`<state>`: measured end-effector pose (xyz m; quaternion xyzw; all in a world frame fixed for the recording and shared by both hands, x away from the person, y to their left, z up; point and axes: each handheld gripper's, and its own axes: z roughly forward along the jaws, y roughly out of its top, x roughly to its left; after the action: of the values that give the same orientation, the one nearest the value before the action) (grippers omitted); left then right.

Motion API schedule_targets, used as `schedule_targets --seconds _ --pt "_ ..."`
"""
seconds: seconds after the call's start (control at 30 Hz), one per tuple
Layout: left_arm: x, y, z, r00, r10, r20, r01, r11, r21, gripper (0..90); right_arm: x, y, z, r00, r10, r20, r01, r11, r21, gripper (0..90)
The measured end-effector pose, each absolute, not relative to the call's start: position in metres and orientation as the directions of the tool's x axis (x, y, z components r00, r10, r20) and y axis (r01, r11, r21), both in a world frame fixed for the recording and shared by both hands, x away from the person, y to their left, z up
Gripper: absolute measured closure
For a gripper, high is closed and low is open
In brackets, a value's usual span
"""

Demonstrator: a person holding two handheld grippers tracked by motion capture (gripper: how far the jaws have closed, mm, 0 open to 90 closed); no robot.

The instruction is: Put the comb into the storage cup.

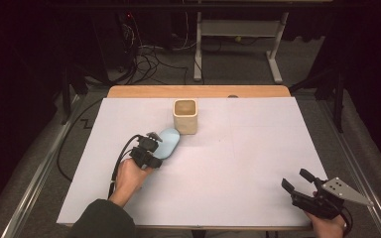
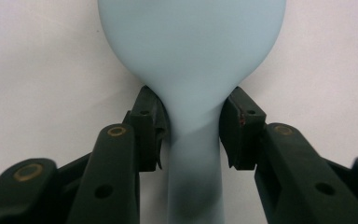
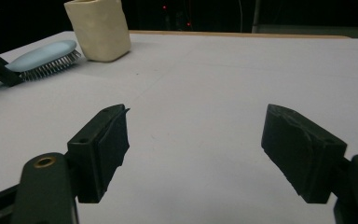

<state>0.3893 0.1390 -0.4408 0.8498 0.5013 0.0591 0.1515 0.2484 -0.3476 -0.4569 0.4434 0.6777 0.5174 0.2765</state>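
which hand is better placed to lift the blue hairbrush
Left. The left gripper already has its jaws around the neck of the hairbrush, beside the cream cup. The right gripper sits open at the table's near right corner, holding nothing.

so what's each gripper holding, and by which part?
Left gripper clamps the light blue hairbrush at the neck, where handle meets head. Right gripper is open, holding nothing.

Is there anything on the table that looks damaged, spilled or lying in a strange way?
Nothing stands out. The light blue hairbrush lies bristles down on the white table cover, its neck between the left gripper fingers. The cream cup stands upright beside it, with nothing spilled.
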Motion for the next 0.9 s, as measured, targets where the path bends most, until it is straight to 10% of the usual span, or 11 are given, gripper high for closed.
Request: schedule_targets --seconds 0.9 --pt "0.3824 0.1410 -0.4382 0.542 0.840 -0.039 0.797 -0.499 0.340 69.2 0.2491 -0.3481 -0.4575 -0.454 0.887 0.088 0.320 0.070 0.945 23.7"
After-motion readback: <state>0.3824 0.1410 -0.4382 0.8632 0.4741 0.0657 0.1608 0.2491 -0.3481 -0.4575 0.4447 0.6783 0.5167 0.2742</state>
